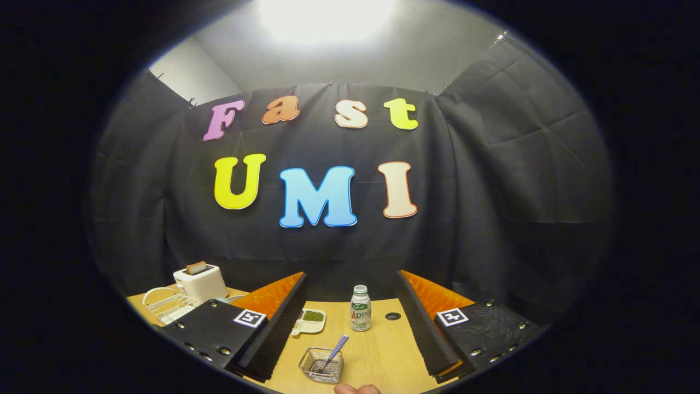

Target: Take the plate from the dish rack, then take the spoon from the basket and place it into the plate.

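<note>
Fingers wide open, empty, w/ basket + spoon between them near desk's front edge; dish rack at far left corner. Plate first: swing left, approach rack low & square

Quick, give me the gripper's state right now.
Hand-held gripper: open, fingers spread wide and holding nothing; the basket with the spoon sits on the table between them, untouched.
</note>
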The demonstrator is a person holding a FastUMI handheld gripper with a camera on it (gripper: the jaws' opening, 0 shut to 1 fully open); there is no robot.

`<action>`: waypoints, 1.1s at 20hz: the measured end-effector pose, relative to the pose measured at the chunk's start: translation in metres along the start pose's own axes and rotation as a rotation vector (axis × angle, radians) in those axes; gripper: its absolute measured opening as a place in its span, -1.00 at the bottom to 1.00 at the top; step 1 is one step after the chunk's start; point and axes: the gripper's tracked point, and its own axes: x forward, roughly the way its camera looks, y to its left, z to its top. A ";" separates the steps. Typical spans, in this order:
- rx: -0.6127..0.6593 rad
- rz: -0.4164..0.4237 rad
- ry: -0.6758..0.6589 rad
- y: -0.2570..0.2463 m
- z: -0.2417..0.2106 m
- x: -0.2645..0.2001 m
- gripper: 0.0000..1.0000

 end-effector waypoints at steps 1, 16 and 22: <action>0.015 -0.001 0.003 0.009 0.006 0.001 0.96; 0.045 0.195 0.196 0.158 0.021 0.045 0.96; 0.078 0.256 0.384 0.192 -0.012 0.047 0.96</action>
